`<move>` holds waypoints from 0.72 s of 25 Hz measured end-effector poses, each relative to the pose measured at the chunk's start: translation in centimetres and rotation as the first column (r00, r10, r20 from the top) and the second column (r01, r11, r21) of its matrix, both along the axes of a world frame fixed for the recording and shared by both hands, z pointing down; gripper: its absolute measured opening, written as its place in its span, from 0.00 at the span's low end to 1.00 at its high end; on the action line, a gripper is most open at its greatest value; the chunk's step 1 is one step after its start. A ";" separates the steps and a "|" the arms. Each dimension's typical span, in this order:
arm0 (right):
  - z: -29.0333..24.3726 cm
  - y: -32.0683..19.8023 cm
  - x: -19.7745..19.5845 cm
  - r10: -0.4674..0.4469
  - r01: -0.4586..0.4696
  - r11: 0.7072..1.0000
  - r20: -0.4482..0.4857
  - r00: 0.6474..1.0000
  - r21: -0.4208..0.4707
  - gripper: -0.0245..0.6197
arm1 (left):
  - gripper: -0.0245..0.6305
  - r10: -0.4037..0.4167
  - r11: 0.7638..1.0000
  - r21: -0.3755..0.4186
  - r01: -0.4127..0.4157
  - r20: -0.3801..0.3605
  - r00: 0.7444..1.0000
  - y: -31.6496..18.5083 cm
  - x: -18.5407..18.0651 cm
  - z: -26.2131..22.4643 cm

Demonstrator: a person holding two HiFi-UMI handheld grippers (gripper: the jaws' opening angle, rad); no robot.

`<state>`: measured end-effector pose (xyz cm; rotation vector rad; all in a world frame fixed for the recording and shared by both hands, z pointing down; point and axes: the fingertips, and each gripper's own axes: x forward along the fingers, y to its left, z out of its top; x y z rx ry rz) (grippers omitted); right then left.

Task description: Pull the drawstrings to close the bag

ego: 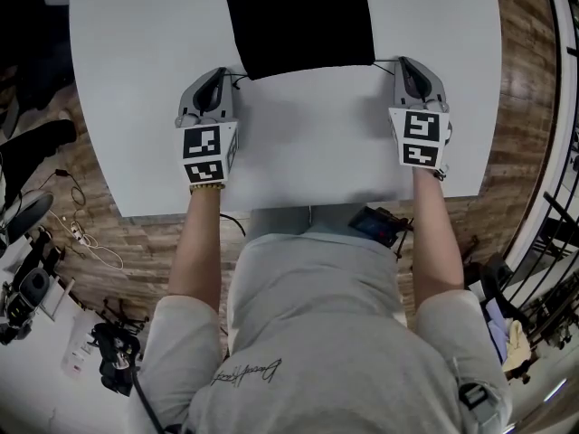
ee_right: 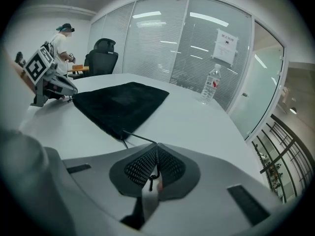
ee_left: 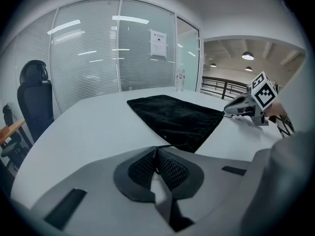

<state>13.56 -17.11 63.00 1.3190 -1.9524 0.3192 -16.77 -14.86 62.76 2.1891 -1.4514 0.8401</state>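
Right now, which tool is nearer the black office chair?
Left. The left tool, shut on the left drawstring at the bag's corner, is on the chair's side; the right tool, shut on the right drawstring, is across the bag's width.

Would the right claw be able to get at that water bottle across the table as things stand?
Probably not. The right claw is shut on the drawstring, and the water bottle stands far across the table, past the black bag, though nothing blocks the way.
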 end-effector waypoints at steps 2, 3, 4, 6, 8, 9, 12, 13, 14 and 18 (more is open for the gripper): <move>-0.4 -0.1 0.3 0.019 -0.019 1.000 -0.001 1.000 0.015 0.08 | 0.06 -0.005 1.000 0.004 0.005 -0.004 1.000 0.0 -0.1 -0.2; -0.7 -0.2 0.4 0.025 -0.025 0.999 -0.002 1.000 0.024 0.08 | 0.06 -0.005 1.000 0.007 0.005 -0.006 1.000 0.0 -0.1 -0.4; -1.0 -0.3 0.5 0.028 -0.028 0.999 -0.003 1.000 0.034 0.08 | 0.06 -0.004 1.000 0.012 0.005 -0.008 1.000 0.1 -0.1 -0.6; -1.6 -0.4 0.7 0.033 -0.032 0.998 -0.012 0.999 0.052 0.08 | 0.06 -0.005 1.000 0.021 0.006 -0.011 1.000 0.1 0.0 -1.2; -2.0 -0.3 0.9 0.039 -0.038 0.998 -0.013 0.999 0.059 0.08 | 0.06 -0.009 0.999 0.031 0.009 -0.014 1.000 0.2 0.0 -1.7; -2.3 -0.3 1.0 0.040 -0.040 0.997 -0.007 0.999 0.061 0.08 | 0.06 -0.010 0.999 0.036 0.011 -0.016 1.000 0.2 0.0 -2.0; -3.3 -0.1 1.0 0.041 -0.042 0.997 0.014 0.999 0.068 0.08 | 0.06 -0.011 0.999 0.053 0.012 -0.017 1.000 0.3 0.0 -3.0; -3.7 0.0 1.0 0.041 -0.043 0.996 0.018 0.999 0.072 0.08 | 0.06 -0.011 0.998 0.058 0.012 -0.016 1.000 0.4 0.0 -3.4; -4.1 0.2 1.1 0.042 -0.044 0.996 0.022 0.999 0.077 0.08 | 0.06 -0.011 0.998 0.062 0.012 -0.017 1.000 0.5 0.0 -3.8; -5.6 0.4 1.2 0.046 -0.049 0.995 0.036 0.998 0.092 0.08 | 0.06 -0.011 0.996 0.085 0.013 -0.025 1.000 0.8 0.0 -5.4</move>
